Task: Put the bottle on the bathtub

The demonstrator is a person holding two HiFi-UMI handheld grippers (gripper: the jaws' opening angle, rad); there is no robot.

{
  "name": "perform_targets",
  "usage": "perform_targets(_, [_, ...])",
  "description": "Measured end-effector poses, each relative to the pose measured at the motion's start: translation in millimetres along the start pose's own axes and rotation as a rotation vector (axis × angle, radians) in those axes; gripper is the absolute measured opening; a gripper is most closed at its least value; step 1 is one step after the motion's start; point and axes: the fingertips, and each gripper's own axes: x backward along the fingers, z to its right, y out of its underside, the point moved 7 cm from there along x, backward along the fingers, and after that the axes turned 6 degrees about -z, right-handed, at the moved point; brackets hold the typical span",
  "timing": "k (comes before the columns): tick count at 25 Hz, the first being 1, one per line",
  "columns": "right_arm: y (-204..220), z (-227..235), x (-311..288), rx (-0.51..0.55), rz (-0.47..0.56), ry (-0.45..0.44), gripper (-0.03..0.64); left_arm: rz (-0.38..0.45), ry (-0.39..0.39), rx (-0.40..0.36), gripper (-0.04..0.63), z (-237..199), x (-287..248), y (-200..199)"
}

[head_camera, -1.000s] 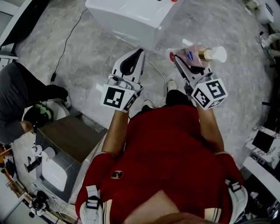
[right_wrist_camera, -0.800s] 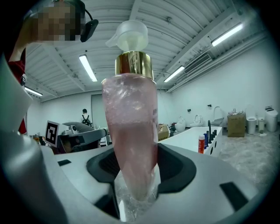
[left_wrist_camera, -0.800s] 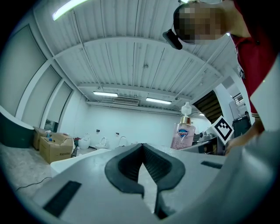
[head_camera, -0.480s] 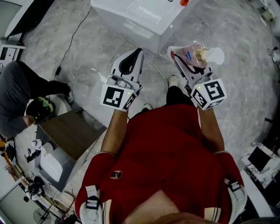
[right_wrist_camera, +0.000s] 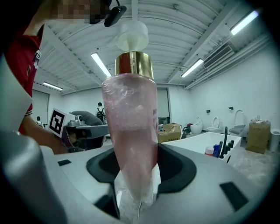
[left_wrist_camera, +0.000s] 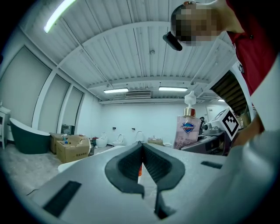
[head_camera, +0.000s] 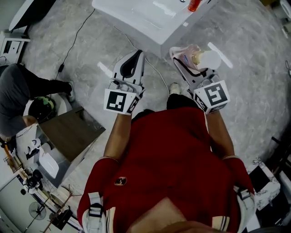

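Grey marbled floor [head_camera: 236,41] fills the head view, with the white bathtub [head_camera: 150,20] at the top edge and a small red container [head_camera: 194,4] standing on its rim. A person in a red shirt [head_camera: 168,154] holds both tools out over the floor. The left claw [head_camera: 137,53] is pressed together and carries nothing. The right claw [head_camera: 178,53] pinches the pink bottle [head_camera: 193,55], whose white pump head [head_camera: 211,59] points to the right. The bottle is in the air just short of the tub's near edge, not touching it. A dark cable [head_camera: 72,41] runs across the floor, and another person [head_camera: 22,91] sits at the far left.

From the left gripper view, the left claw [left_wrist_camera: 142,146] has its dark pads closed against each other, leaving only a thin slit. The bottle [left_wrist_camera: 187,129] stands upright to the right. Cardboard boxes [left_wrist_camera: 72,146] and a dark tub [left_wrist_camera: 26,138] sit far off on the left.

Seen in the right gripper view, the right claw [right_wrist_camera: 133,175] grips the bottle [right_wrist_camera: 131,127] low on its body, upright, below the gold collar [right_wrist_camera: 134,63]. The bathtub [right_wrist_camera: 197,142] lies beyond on the right, with a black tap [right_wrist_camera: 225,142] on it.
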Motion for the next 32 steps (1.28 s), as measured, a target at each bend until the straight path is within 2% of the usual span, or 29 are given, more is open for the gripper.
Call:
perform_targets(10, [12,62,-12,0.03,-0.024,-0.104,0.227,-0.014,-0.114,0.001,0.006,19,-55,3])
perform_targets(17, [15,75,-33,0.021,-0.045,-0.124,0.227,-0.03,-0.154,0.0,0.006,10,-63,5])
perform_targets(32, [29,73,-102,0.012,-0.081,-0.035,0.227,-0.042,-0.088,-0.005,0.006,-49,-84,34])
